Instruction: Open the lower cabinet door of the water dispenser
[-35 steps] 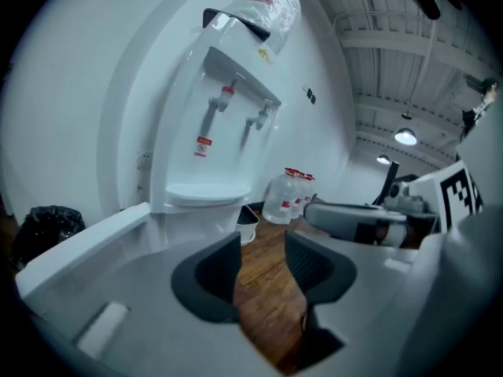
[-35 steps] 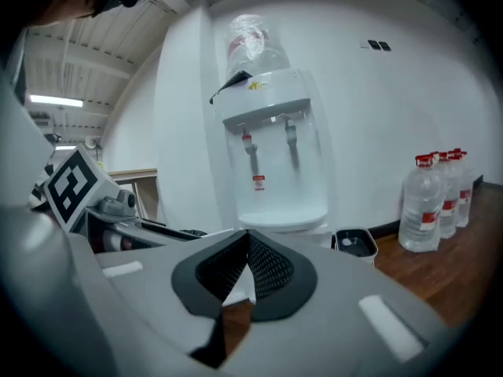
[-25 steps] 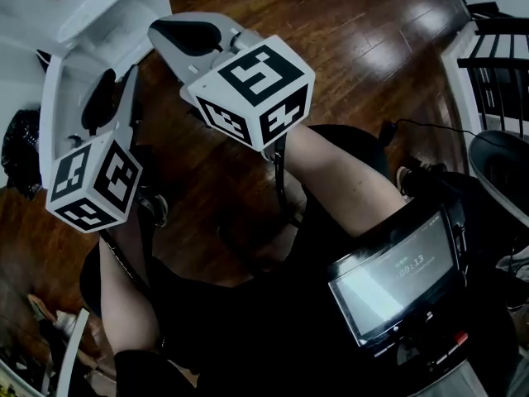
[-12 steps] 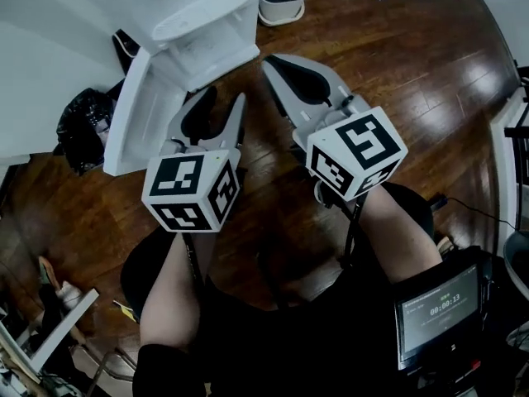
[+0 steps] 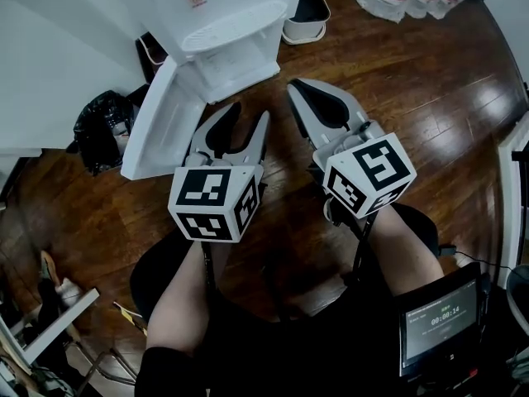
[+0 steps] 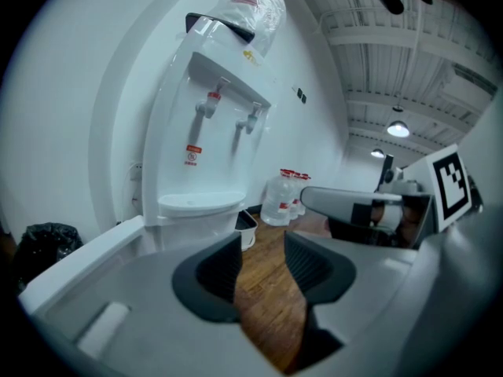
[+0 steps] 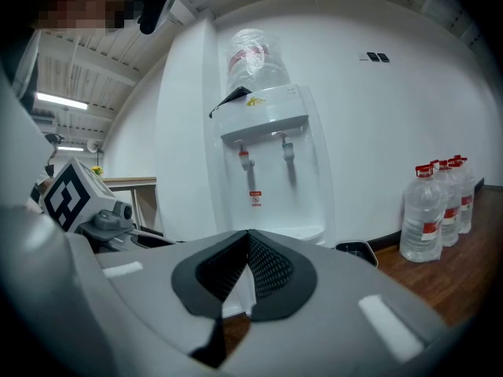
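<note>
The lower cabinet door [image 5: 161,122] stands wide open at upper left, swung off the water dispenser [image 5: 223,23], so the job looks done; just below, the left gripper [image 5: 250,112] has its fingers spread on nothing, and the right gripper [image 5: 302,89] has its fingers pressed together, empty.

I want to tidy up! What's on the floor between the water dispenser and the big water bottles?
A small white bin, dark inside, stands there. The head view shows it best.

The head view looks steeply down at the near floor [image 5: 413,81]. Both gripper views sit low, facing the far water dispenser [image 7: 271,171], which all three share.
</note>
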Available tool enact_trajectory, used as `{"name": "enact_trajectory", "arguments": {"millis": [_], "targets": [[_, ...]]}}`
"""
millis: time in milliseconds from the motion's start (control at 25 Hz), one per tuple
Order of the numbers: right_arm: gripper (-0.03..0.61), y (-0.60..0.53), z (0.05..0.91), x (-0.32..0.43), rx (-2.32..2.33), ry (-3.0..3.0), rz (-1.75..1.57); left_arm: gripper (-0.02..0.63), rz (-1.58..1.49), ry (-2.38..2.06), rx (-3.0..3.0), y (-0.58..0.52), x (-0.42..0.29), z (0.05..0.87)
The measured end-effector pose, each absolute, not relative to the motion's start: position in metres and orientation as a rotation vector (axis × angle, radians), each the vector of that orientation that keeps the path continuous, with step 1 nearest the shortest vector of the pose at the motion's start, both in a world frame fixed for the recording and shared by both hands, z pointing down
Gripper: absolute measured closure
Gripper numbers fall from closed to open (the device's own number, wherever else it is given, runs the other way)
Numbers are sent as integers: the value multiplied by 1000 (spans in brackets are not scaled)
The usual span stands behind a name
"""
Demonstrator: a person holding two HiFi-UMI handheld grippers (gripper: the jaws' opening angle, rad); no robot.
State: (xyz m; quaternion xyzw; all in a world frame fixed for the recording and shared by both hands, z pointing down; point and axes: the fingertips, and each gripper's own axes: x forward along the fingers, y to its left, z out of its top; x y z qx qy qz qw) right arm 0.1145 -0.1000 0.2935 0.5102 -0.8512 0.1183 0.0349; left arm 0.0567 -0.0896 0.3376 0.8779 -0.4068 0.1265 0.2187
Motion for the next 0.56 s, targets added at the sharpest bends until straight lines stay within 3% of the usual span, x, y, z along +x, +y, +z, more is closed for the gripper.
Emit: {"name": "enact_trajectory", "arguments": {"millis": [560], "targets": [[574,-100,294,115,1567,-2614,361,423,361,-1120,2430,-89,58,339]]}}
